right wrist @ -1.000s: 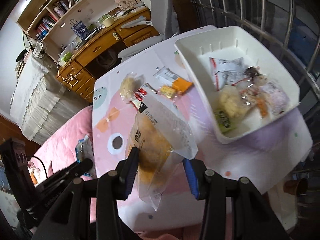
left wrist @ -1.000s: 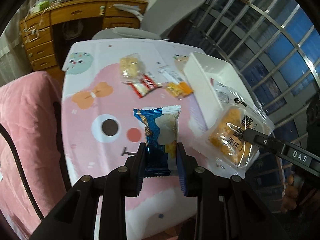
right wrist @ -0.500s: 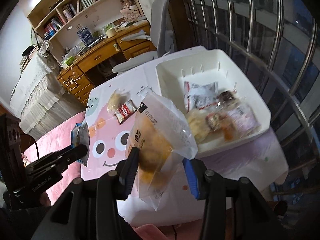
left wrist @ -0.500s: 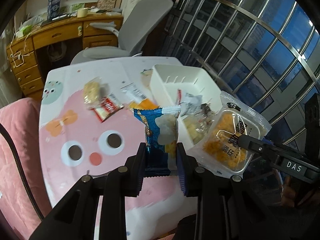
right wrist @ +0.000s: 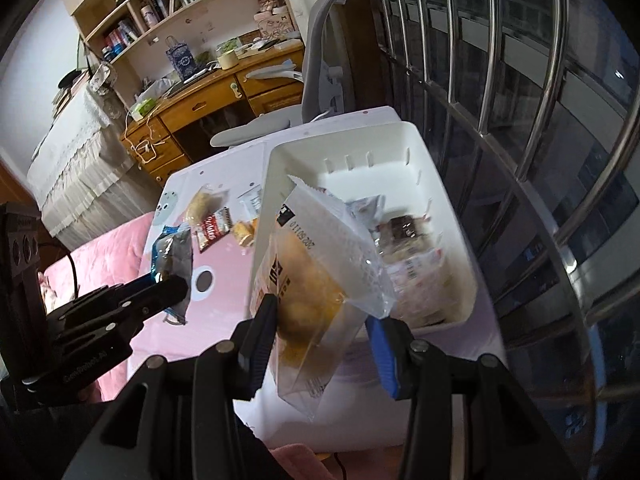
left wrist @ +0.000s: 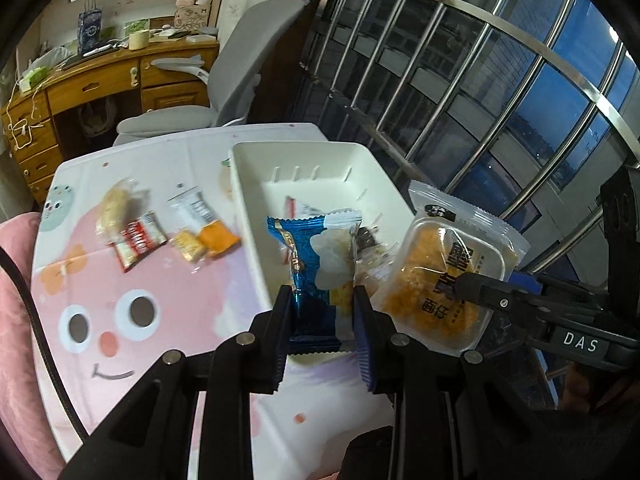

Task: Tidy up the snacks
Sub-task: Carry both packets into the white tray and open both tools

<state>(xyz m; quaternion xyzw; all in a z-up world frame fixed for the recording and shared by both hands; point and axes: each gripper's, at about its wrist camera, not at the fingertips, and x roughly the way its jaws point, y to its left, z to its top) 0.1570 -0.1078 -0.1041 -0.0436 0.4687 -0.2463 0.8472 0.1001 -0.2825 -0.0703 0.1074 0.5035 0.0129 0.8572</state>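
Observation:
My left gripper point(left wrist: 322, 312) is shut on a blue snack packet point(left wrist: 310, 276), held above the near end of the white bin point(left wrist: 256, 184). My right gripper point(right wrist: 322, 320) is shut on a clear packet of yellow pastry point(right wrist: 308, 276), also over the bin point(right wrist: 448, 184). In the left wrist view that pastry packet point(left wrist: 444, 276) hangs at the right in the other gripper's fingers point(left wrist: 484, 292). In the right wrist view the blue packet point(right wrist: 172, 252) shows at the left. Several wrapped snacks point(right wrist: 408, 240) lie inside the bin.
On the pink cartoon tablecloth point(left wrist: 132, 280) left of the bin lie a pale pastry packet point(left wrist: 114, 204), a red packet point(left wrist: 138, 240), a white one point(left wrist: 192, 208) and orange ones point(left wrist: 208, 240). A grey chair point(left wrist: 224, 92), wooden desk point(left wrist: 92, 88) and window bars point(left wrist: 480, 80) stand behind.
Both grippers have carried their packets to the right across the table, from over the tablecloth to above the white bin. Neither grip has changed.

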